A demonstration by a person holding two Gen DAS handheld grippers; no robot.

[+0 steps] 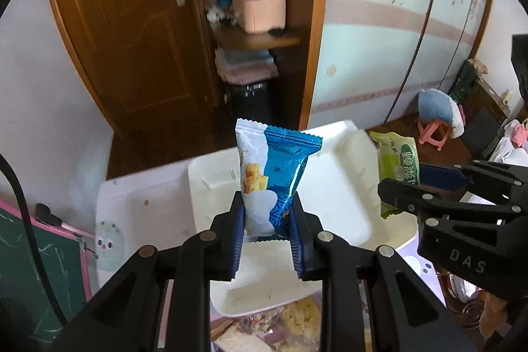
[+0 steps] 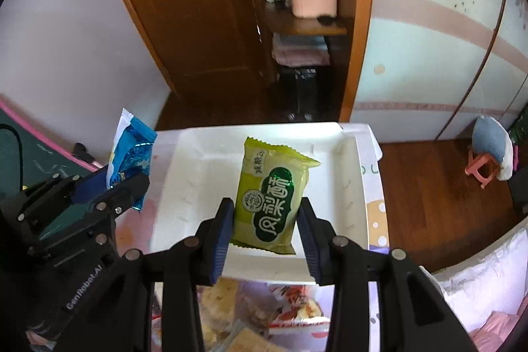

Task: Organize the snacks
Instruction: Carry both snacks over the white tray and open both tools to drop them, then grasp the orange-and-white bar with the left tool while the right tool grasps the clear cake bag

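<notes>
Glossy blue-and-white foil snack packet (image 1: 269, 183) is pinched low down between the pads of the left hand-held gripper (image 1: 267, 220), long axis upright, crimped end uppermost, above the white square foam tray (image 1: 343, 187). Crinkled green plastic pastry packet (image 2: 272, 197) is clamped at its sides by the right hand-held gripper (image 2: 267, 220), long axis pointing away, over the tray on the counter (image 2: 374, 213).

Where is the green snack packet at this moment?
The green snack packet is pinched in the right gripper, held above the white tray in the right wrist view. The left gripper holds a blue packet beside it.
</notes>
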